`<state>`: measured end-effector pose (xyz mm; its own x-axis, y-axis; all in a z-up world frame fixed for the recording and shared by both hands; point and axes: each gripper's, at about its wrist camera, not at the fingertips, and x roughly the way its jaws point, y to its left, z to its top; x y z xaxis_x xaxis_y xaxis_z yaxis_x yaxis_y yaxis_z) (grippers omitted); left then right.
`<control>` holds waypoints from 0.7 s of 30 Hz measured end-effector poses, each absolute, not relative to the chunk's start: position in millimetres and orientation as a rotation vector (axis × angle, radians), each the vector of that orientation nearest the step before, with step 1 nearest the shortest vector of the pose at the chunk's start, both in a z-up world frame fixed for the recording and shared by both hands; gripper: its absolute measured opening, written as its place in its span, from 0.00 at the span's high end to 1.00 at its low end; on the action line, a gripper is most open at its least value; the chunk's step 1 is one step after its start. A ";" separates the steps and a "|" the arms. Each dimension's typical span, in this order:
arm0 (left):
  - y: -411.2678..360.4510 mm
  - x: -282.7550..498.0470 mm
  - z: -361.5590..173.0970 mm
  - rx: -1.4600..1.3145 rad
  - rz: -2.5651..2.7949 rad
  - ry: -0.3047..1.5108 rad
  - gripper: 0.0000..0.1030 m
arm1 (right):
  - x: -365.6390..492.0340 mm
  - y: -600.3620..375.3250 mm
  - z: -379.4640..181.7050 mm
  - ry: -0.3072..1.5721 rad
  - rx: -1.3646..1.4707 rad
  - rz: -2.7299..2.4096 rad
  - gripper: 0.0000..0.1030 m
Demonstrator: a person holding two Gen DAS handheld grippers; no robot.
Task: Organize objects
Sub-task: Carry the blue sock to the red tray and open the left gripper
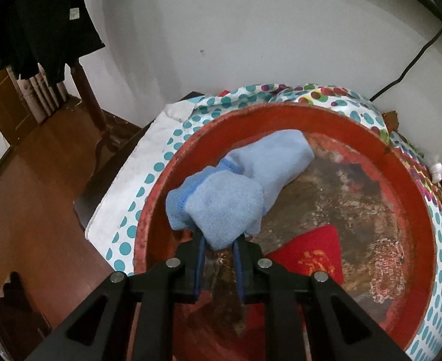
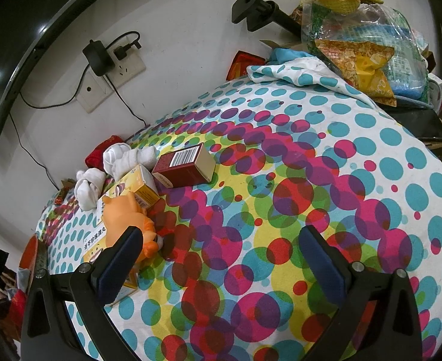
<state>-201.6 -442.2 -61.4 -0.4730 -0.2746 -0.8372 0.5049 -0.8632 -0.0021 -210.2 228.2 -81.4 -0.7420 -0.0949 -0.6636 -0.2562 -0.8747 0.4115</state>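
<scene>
The left gripper (image 1: 218, 248) pinches a bunched blue cloth (image 1: 218, 207) between its fingers, above the red basin (image 1: 401, 186). The right gripper (image 2: 221, 255) hangs with fingers spread wide over the dotted tabletop (image 2: 311, 138), an orange toy (image 2: 127, 219) just beside its left finger.

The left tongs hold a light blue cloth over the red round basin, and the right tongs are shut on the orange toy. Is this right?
Not fully. The right wrist view shows the right tongs open and holding nothing; the orange plastic toy lies beside them. The rest holds.
</scene>
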 end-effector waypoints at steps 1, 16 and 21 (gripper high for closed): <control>-443.0 -201.5 -63.6 1.264 -2.326 0.342 0.80 | -210.4 228.1 -81.3 0.753 -1.089 2.750 0.00; -391.5 -85.8 -2.6 0.758 -2.671 0.400 0.46 | -211.9 226.5 -81.4 0.743 -1.094 2.747 0.00; -324.0 -25.4 -28.5 0.808 -2.832 0.397 0.36 | -217.3 212.7 -82.5 0.604 -1.161 2.741 0.00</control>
<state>-25.4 -324.0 -28.5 -0.8389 -0.0885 -0.5371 0.2329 -0.9502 -0.2071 -217.3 212.7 -82.5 -0.7031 -0.0575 -0.7088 -0.2458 -0.9157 0.3181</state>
